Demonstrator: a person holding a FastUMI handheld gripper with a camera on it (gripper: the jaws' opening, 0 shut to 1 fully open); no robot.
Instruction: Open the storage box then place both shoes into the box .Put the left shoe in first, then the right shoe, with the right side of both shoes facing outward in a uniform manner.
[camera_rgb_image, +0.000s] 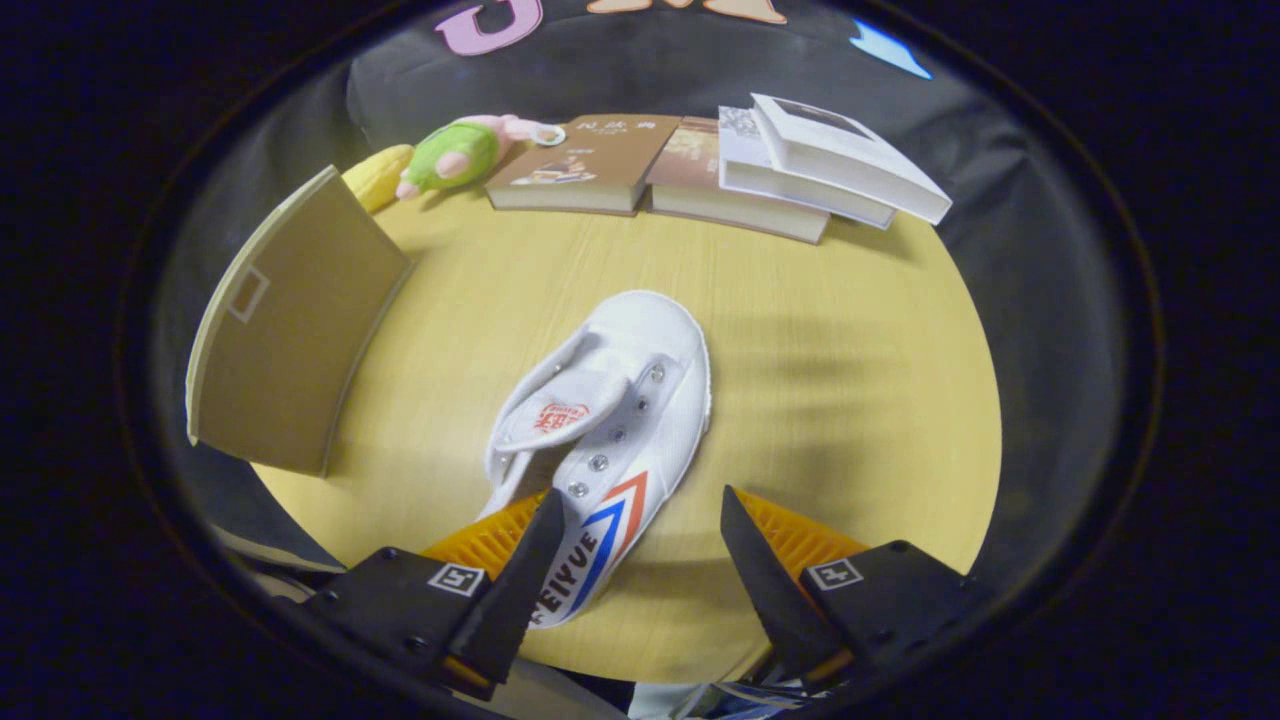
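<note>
On the worktop (820, 400), a white shoe (610, 420) is seen between the spread fingers of the hand-held gripper (640, 520), heel nearest.

Gripper (640, 510) camera looks steeply down, close over table (850, 400).

You will find "FEIYUE" partly legible on the white shoe (610, 420) sidewall; its red tongue stamp and the book titles are unreadable.
</note>
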